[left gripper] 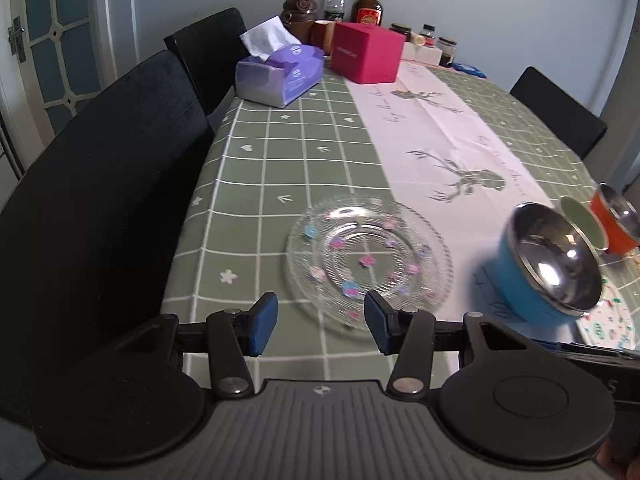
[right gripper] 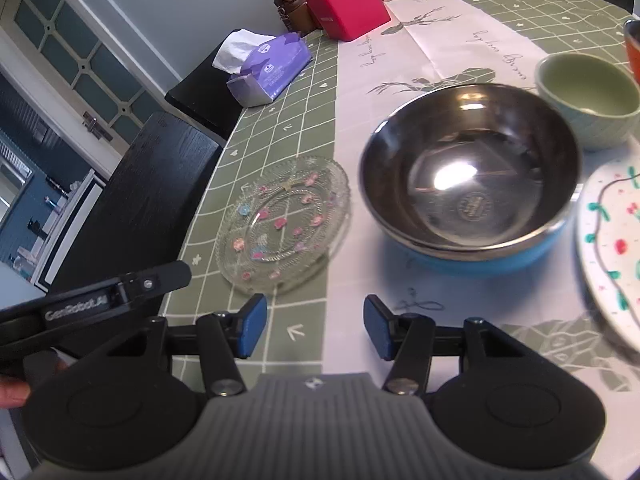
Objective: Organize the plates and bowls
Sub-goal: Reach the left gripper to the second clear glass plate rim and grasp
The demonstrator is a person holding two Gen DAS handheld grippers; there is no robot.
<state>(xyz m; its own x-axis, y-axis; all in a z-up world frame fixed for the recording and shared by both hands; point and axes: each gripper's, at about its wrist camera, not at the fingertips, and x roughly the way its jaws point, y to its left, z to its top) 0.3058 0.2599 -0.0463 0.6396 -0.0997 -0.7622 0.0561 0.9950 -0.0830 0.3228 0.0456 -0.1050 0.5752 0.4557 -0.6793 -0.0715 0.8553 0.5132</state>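
Both grippers hang spread and empty above the counter (left gripper: 280, 152). The left gripper (left gripper: 320, 322) is over the glass plate's (left gripper: 368, 260) near rim. The right gripper (right gripper: 314, 326) faces bare cloth before the steel bowl (right gripper: 472, 168); the plate lies just left of the bowl, near the counter's left edge.

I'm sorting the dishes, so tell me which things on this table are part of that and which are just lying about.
For the job: glass plate, steel bowl with blue outside, green bowl, orange bowl, white patterned plate.

Lying about: tissue box, red box, brown bottle, jars.
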